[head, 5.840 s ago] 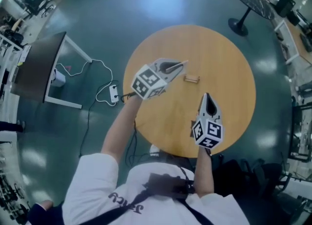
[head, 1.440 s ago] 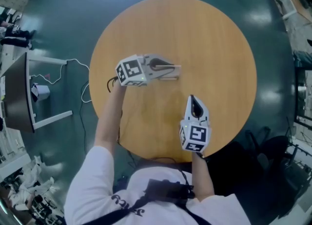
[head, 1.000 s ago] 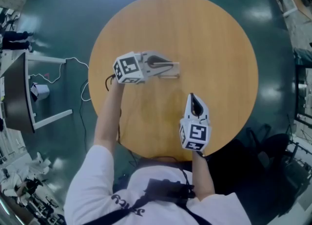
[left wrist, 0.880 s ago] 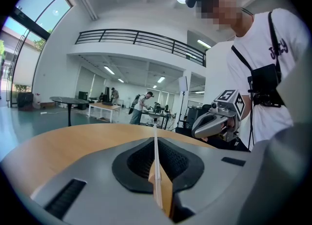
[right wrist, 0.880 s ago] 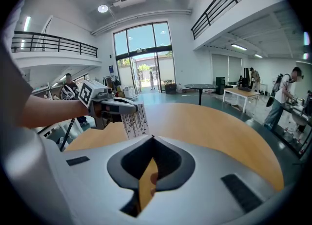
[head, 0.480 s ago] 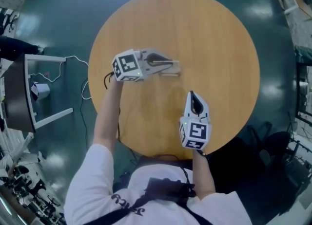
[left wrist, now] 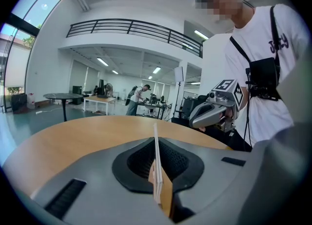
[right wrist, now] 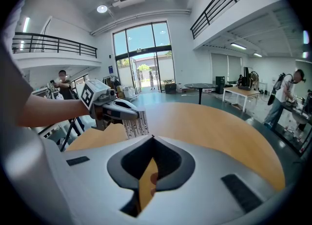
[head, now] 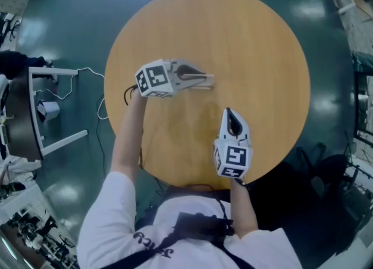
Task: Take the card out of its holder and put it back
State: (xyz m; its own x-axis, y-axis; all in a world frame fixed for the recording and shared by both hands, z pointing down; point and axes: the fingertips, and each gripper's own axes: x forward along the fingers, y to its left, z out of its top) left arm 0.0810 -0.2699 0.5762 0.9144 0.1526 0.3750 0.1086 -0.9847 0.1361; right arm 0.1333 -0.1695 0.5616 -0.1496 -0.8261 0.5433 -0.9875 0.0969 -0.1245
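My left gripper (head: 211, 80) hovers over the left half of the round wooden table (head: 250, 46), shut on a thin white printed card (head: 201, 87). In the right gripper view the card (right wrist: 136, 124) hangs down from the left gripper's tips (right wrist: 132, 116). In the left gripper view it stands edge-on (left wrist: 156, 156) between the closed jaws. My right gripper (head: 228, 111) hangs near the table's front edge, a short way from the card, its jaws together with nothing seen at the tips. I cannot make out the card holder in any view.
A white cable and power strip (head: 99, 96) lie on the green floor left of the table, beside a dark desk (head: 20, 116). In the hall behind, people stand at work tables (left wrist: 139, 100) and a small round table (right wrist: 200, 86) stands further off.
Several seconds ago a small wooden holder lay on the table just past the left gripper's tips; it no longer shows. Over the last second both grippers have hardly moved.
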